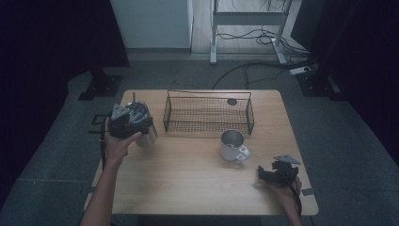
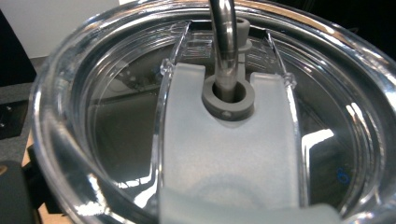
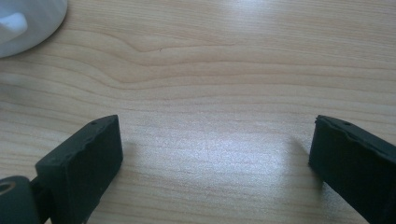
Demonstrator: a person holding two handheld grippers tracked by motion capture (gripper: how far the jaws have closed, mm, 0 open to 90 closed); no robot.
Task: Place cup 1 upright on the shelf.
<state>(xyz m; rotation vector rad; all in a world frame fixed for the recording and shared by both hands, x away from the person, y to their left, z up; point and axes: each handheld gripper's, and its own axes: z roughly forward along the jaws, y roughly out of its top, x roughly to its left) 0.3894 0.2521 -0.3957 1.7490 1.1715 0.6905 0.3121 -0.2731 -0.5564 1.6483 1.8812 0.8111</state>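
A steel tumbler [image 1: 147, 135] with a clear lid [image 2: 116, 121] and a metal straw [image 2: 223, 42] stands tilted at the table's left side. My left gripper [image 1: 133, 120] is closed around its top, and the lid's frosted slider [image 2: 224, 163] lies right in front of the left gripper view's camera. Its jaws are hidden behind the lid. A white mug [image 1: 232, 145] with a steel inside stands right of centre, handle toward the front right. My right gripper [image 1: 266, 174] rests open near the front right edge, with bare wood between its jaws [image 3: 215, 154]. The mug [image 3: 23, 21] lies off to its upper left.
A black wire basket [image 1: 207, 114] stands at the back middle of the wooden table [image 1: 188, 183], with a dark round spot on the wood behind it. Cables and a desk frame lie on the floor beyond. Dark curtains close both sides.
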